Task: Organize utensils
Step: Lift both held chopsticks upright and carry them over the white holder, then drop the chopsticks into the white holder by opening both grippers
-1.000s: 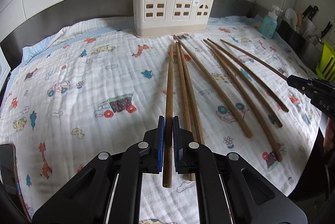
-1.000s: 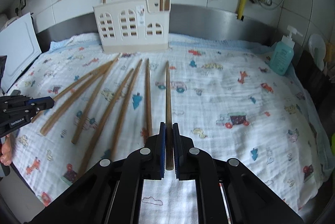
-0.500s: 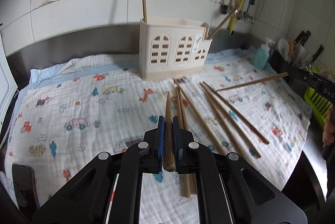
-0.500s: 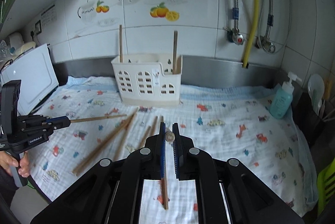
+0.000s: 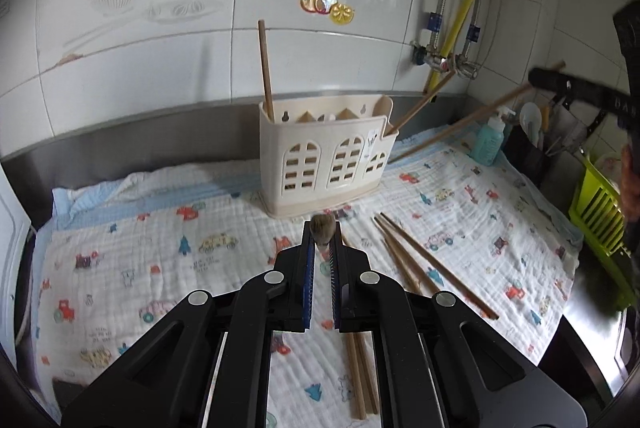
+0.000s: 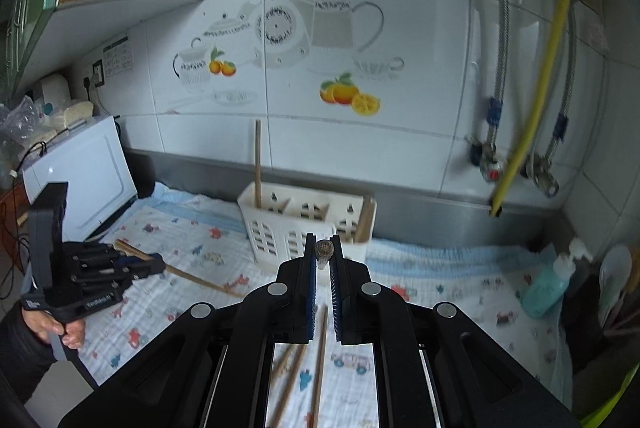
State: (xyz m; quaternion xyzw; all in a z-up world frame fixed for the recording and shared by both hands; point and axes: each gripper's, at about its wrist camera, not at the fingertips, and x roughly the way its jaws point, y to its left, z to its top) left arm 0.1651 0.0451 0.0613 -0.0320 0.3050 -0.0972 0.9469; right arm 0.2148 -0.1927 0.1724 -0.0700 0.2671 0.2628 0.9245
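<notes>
A cream utensil holder (image 5: 326, 163) stands at the back of the cloth, with one chopstick (image 5: 265, 67) upright at its left end and another (image 5: 420, 103) leaning from its right end. My left gripper (image 5: 322, 230) is shut on a wooden chopstick (image 5: 322, 226), seen end-on, lifted in front of the holder. My right gripper (image 6: 324, 248) is shut on another chopstick (image 6: 324, 250), also end-on, above the holder (image 6: 296, 228). Several chopsticks (image 5: 420, 260) lie on the cloth. The right gripper and its chopstick (image 5: 472, 117) show at the right of the left wrist view.
A patterned cloth (image 5: 160, 248) covers the counter. A teal soap bottle (image 6: 550, 284) stands at the right, a green rack (image 5: 600, 203) beyond it. A white appliance (image 6: 80, 179) is at the left. Pipes and a yellow hose (image 6: 536, 87) hang on the tiled wall.
Both grippers have lifted their chopsticks off the cloth and tilted them up, so each now points at its camera. Both have moved closer to the holder.
</notes>
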